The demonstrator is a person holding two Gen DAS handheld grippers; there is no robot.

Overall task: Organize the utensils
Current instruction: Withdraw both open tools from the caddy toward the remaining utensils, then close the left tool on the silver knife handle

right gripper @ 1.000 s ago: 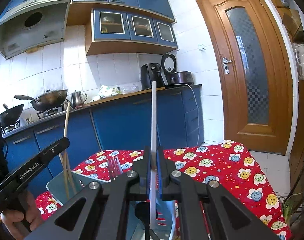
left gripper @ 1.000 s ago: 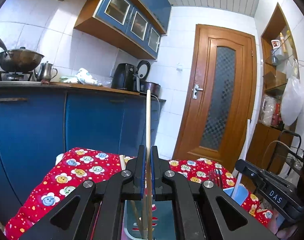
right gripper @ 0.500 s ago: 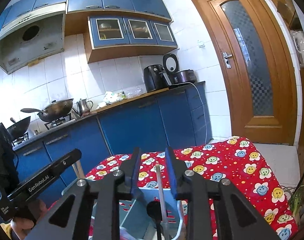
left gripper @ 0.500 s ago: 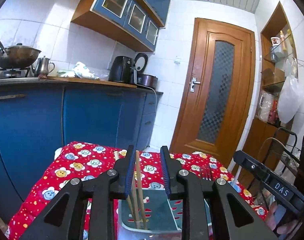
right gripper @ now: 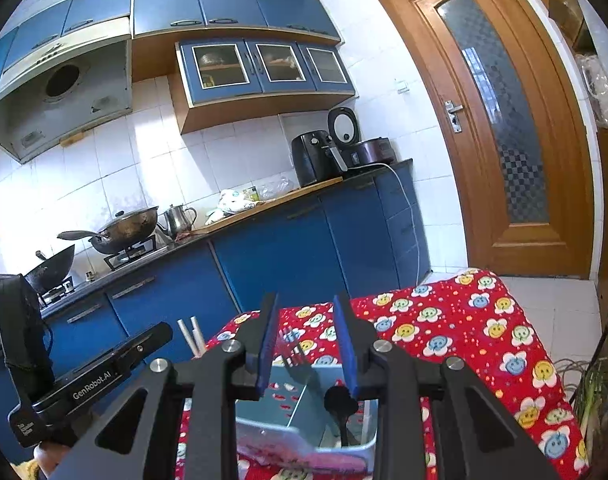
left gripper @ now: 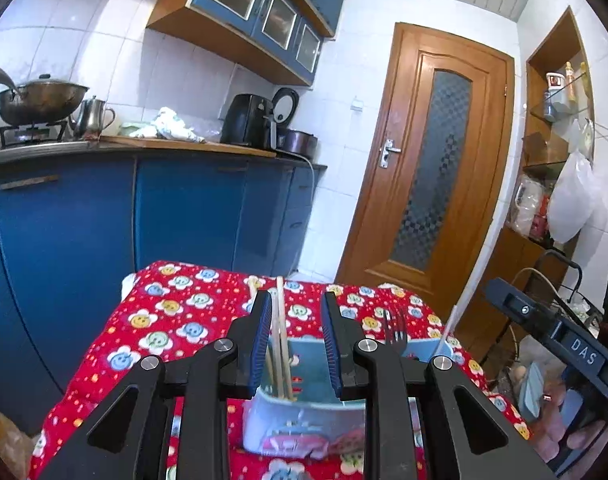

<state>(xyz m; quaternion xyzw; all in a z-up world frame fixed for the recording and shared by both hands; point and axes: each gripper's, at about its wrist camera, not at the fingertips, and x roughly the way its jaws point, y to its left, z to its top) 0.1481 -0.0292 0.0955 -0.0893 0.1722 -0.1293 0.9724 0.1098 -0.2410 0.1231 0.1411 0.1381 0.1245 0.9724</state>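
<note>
- Chopsticks (left gripper: 280,340) stand in the blue caddy (left gripper: 304,412) in our left wrist view, leaning just inside the left pad of the left gripper (left gripper: 296,340); 1 second ago we had 1 of them clamped upright, and now the pads touch nothing.
- Those jaws have just been opening and sit parted at a narrow gap, with the sticks seen through it but free of it.
- To the right of the left tongs, a fork (left gripper: 395,330) pokes up from the next compartment, and a white stick (left gripper: 447,326) leans further right, near the other tool.
- In the right wrist view, the right gripper (right gripper: 307,344) has also just been opening; its jaws are narrowly parted and hold nothing, where a second ago they pinched a pale stick.
- Below and between these tongs we see the fork and a black spoon (right gripper: 341,404) inside the caddy; 2 white stick tips (right gripper: 192,336) show to the left, beside the left tool.
- We judge both drops done: each piece rests in the caddy, and both tongs are free for the next utensil.
</note>
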